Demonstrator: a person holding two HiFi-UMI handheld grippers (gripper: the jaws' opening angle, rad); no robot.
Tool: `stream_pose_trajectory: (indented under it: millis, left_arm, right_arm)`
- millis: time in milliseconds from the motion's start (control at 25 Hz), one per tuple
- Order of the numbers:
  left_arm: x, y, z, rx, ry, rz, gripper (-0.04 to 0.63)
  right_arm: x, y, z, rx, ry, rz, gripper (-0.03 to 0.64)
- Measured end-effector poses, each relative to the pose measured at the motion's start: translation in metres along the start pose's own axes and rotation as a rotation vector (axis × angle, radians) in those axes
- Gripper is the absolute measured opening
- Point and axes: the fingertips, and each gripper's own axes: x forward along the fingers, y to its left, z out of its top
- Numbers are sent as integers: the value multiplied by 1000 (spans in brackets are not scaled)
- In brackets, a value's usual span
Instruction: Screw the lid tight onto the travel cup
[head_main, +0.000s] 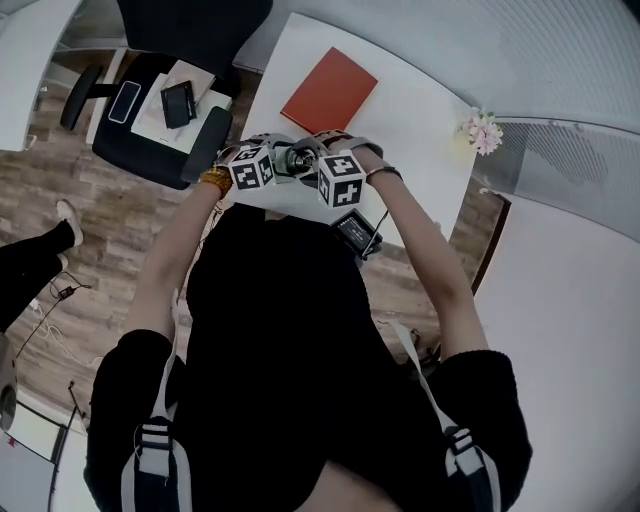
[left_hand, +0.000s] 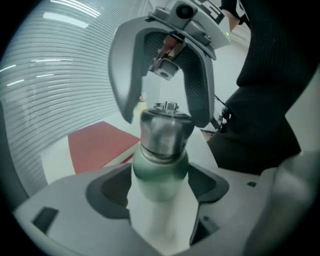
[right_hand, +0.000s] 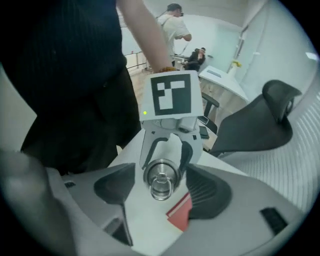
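The travel cup (left_hand: 159, 175) has a white and green body and a steel lid (left_hand: 165, 131) with a small ring on top. My left gripper (left_hand: 160, 200) is shut on the cup's body and holds it over the near edge of the table. The right gripper (right_hand: 160, 176) points down over the lid (right_hand: 161, 176). Its jaws stand either side of the lid with a gap on each side, so it is open. In the head view both grippers meet at the cup (head_main: 296, 158), left gripper (head_main: 265, 162) and right gripper (head_main: 318, 166).
A red book (head_main: 330, 90) lies on the white table (head_main: 420, 130), and pink flowers (head_main: 483, 130) stand at its right edge. A black device (head_main: 357, 232) sits at the table's near edge. A black office chair (head_main: 160, 105) with phones on it stands to the left.
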Motion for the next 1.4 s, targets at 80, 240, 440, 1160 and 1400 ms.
stream_pose_trajectory:
  millis: [80,240,440,1160,1400]
  left_arm:
    - [-4,5,0,-8,-11,37,387]
    - [-17,12,-6,-199,-114,188,396]
    - [-7,5,-4,-338,-155,275,394]
    - [-3,1,-5,114,179,-251,341]
    - [-15,3,-11,-70,8,17,371]
  right_arm:
    - [-10,-8,4,203,-85,-85,351]
    - [-23,-30,-3,799,-254,-351,350]
    - [-6,-23,-17,1113,-198,-439,309]
    - [6,-9,-5,72,56,-44,256]
    - [-21,-24,-3,687,-198,-326,329]
